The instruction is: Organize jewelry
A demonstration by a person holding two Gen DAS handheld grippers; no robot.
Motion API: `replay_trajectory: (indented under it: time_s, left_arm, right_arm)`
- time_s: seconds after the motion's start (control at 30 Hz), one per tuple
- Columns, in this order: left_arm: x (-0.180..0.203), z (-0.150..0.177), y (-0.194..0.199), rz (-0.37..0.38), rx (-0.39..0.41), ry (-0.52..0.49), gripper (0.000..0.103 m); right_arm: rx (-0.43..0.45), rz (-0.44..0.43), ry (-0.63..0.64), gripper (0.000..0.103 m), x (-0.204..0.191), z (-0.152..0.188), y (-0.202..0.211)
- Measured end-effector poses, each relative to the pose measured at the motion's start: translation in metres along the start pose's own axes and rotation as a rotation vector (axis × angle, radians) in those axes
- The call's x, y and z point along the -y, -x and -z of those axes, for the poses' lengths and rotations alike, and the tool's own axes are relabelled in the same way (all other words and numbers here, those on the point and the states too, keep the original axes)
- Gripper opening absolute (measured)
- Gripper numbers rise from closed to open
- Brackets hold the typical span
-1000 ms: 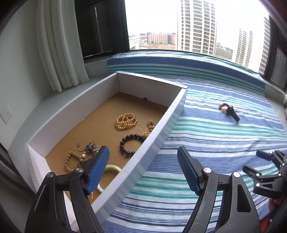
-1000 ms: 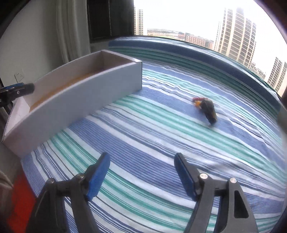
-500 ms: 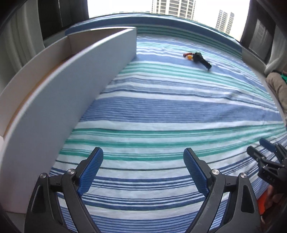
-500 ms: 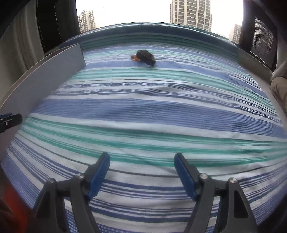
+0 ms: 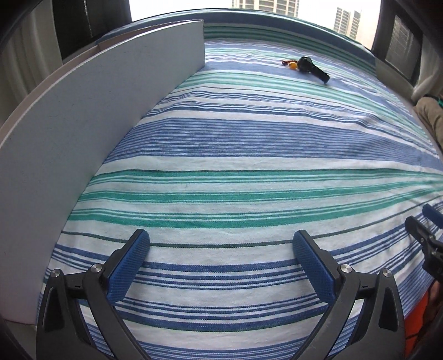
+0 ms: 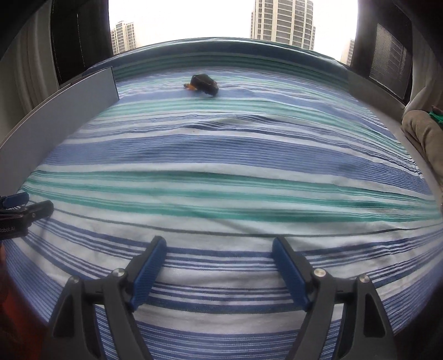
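A black item with red and orange beads (image 5: 306,66) lies far off on the striped blanket (image 5: 249,144); it also shows in the right wrist view (image 6: 203,84). The white jewelry box (image 5: 83,116) stands along the left, only its outer wall visible, its contents hidden; its wall also shows in the right wrist view (image 6: 63,113). My left gripper (image 5: 221,256) is open and empty, low over the blanket beside the box. My right gripper (image 6: 218,261) is open and empty over the near blanket. Each gripper's tip shows at the other view's edge.
A window with high-rise buildings (image 6: 282,22) lies beyond the blanket's far edge. A beige cushion (image 6: 423,133) sits at the right. Dark window frames and curtains flank both sides.
Both grippers dropped low over the blanket and turned right, away from the box; the box's inside with its bracelets went out of view. Both stayed open.
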State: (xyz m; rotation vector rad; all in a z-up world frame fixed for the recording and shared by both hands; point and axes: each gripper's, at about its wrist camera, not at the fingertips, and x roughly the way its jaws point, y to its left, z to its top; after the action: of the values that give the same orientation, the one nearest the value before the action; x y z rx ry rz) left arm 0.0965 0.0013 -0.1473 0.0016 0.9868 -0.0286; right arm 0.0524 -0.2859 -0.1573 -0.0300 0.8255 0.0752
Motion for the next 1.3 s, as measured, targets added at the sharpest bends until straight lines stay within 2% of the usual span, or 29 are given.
replay_trajectory:
  time_s: [0.27, 0.6, 1.3]
  left_arm:
    - [-0.0013, 0.0006, -0.0002, 0.011, 0.003, -0.021, 0.102]
    - [-0.0002, -0.0019, -0.0023, 0.008, -0.028, -0.02, 0.102]
    - [-0.0003, -0.0028, -0.0028, 0.008, -0.035, -0.024, 0.102]
  right_arm:
    - [0.042, 0.009, 0.001, 0.083, -0.0015, 0.0057, 0.0021]
    - [0.027, 0.01, 0.0, 0.084, -0.0026, 0.0038, 0.0003]
    - [0.014, 0.019, -0.008, 0.084, -0.0036, 0.0012, -0.0009]
